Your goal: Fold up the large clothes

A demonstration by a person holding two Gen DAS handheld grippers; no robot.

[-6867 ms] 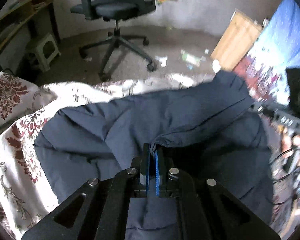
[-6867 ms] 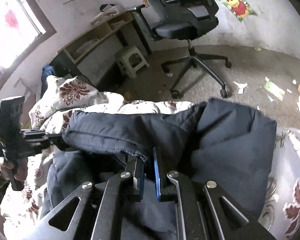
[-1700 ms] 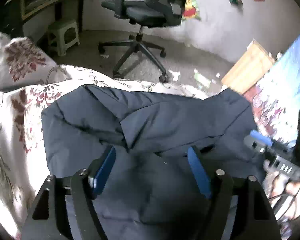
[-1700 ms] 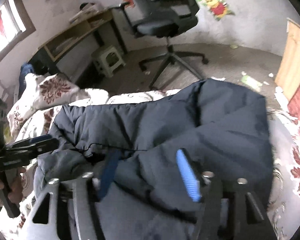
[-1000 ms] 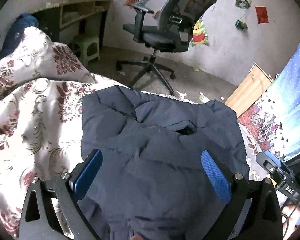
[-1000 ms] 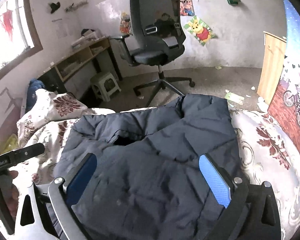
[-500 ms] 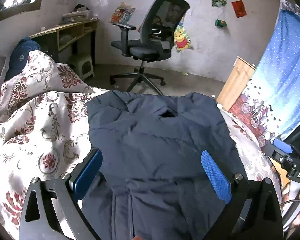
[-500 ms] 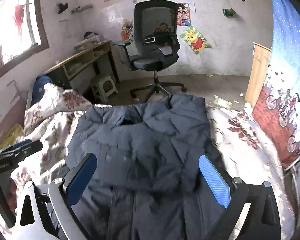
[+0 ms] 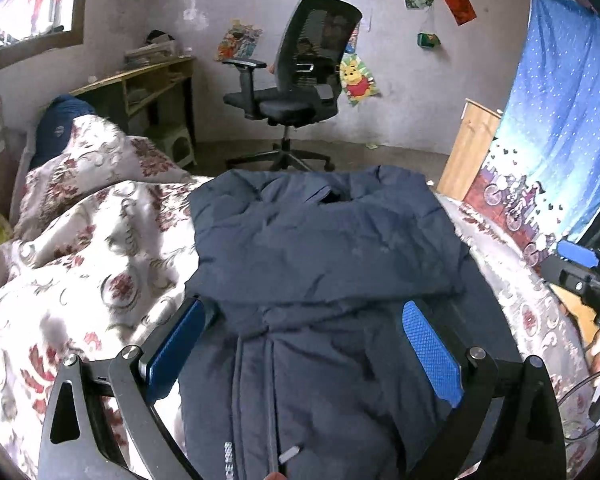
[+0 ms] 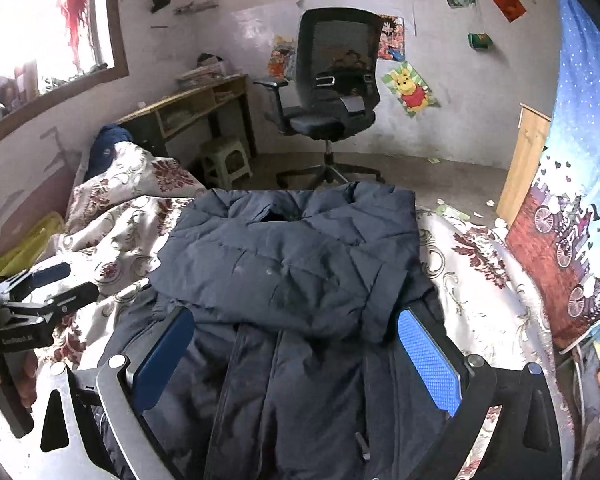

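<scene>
A dark navy padded jacket [image 9: 324,264] lies on the floral bed cover [image 9: 100,264], its sleeves folded across the chest and its collar toward the far edge. It also shows in the right wrist view [image 10: 296,280]. My left gripper [image 9: 304,328] is open and empty, raised above the jacket's lower half. My right gripper [image 10: 296,332] is open and empty, also raised above the lower half. The left gripper appears at the left edge of the right wrist view [image 10: 40,292], and the right gripper at the right edge of the left wrist view [image 9: 580,272].
A black office chair [image 9: 300,80] stands on the floor beyond the bed. A wooden desk [image 10: 192,108] and a small stool [image 10: 224,156] stand at the back left. A wooden board [image 9: 468,148] and a blue patterned curtain [image 9: 560,120] are on the right.
Both grippers let go of the folded sleeves, opened wide and pulled back and up from the jacket. The jacket lies still with its sleeves folded over the chest.
</scene>
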